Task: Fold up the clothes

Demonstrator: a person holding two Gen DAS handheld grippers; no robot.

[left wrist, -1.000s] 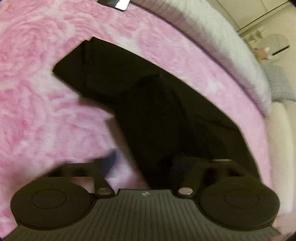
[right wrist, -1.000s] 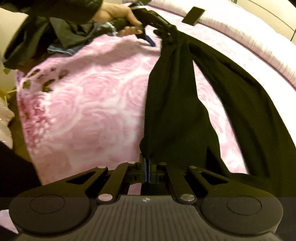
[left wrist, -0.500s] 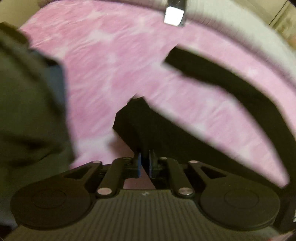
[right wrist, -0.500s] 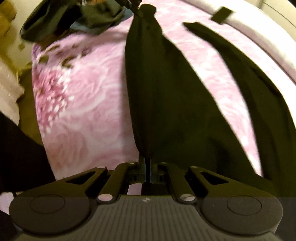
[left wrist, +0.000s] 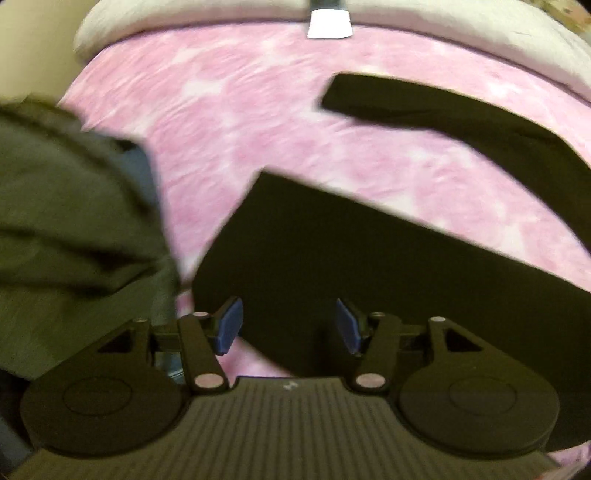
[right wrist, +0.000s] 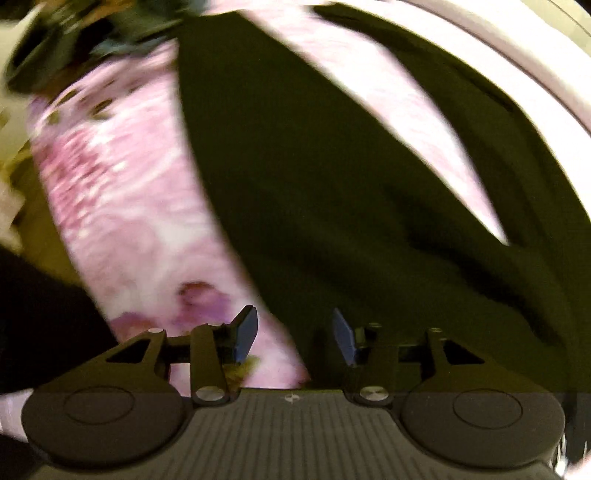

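Note:
A pair of black trousers (left wrist: pixel 369 258) lies spread on the pink rose-patterned blanket (left wrist: pixel 240 110), one leg below my left gripper, the other leg (left wrist: pixel 461 122) stretching away at the upper right. My left gripper (left wrist: pixel 288 326) hangs over the near leg with its jaws opening and its blue pads (left wrist: pixel 231 325) free of the cloth. In the right wrist view the black trousers (right wrist: pixel 314 203) run up the picture. My right gripper (right wrist: pixel 293 336) is over their near end, jaws opening, pads apart and not pressing on the fabric.
A heap of dark grey and blue clothes (left wrist: pixel 66 206) lies at the left of the blanket, also seen as a clothes pile (right wrist: pixel 74 40) in the right wrist view. A phone (left wrist: pixel 328 22) rests on the white bedding (left wrist: pixel 480 40) beyond. A dark sleeve (right wrist: pixel 40 306) shows at lower left.
Both grippers, shut on the trousers in the earlier frames, have opened and let the cloth go. The left gripper carried its end across the blanket; the trousers now lie flat.

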